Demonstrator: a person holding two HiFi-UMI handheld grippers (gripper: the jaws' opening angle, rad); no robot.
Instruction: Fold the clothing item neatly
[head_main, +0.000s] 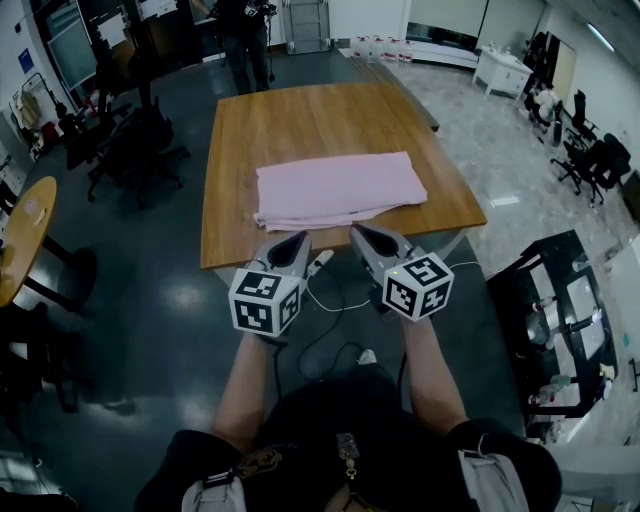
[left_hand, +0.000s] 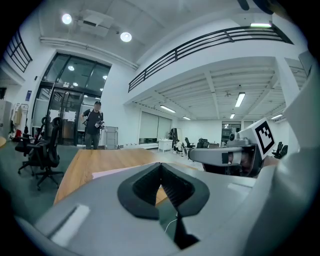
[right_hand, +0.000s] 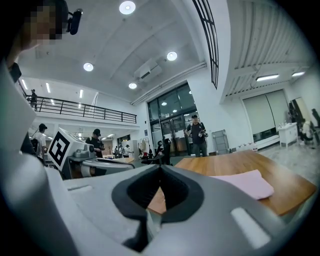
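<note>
A pink garment (head_main: 338, 189) lies folded into a flat rectangle on the near half of the wooden table (head_main: 300, 120). Both grippers hover side by side off the table's near edge, apart from the cloth. My left gripper (head_main: 296, 240) is shut with nothing in it, its tips (left_hand: 160, 165) meeting in the left gripper view. My right gripper (head_main: 357, 232) is also shut and empty, tips together (right_hand: 160, 166). The pink garment (right_hand: 245, 183) shows right of the jaws in the right gripper view, and a strip of the garment (left_hand: 112, 173) in the left gripper view.
A person (head_main: 243, 35) stands beyond the table's far end. Black office chairs (head_main: 135, 140) stand left of the table, a round wooden table (head_main: 25, 235) at far left. A white cable (head_main: 330, 290) trails on the floor below the grippers. A black rack (head_main: 560, 320) stands at right.
</note>
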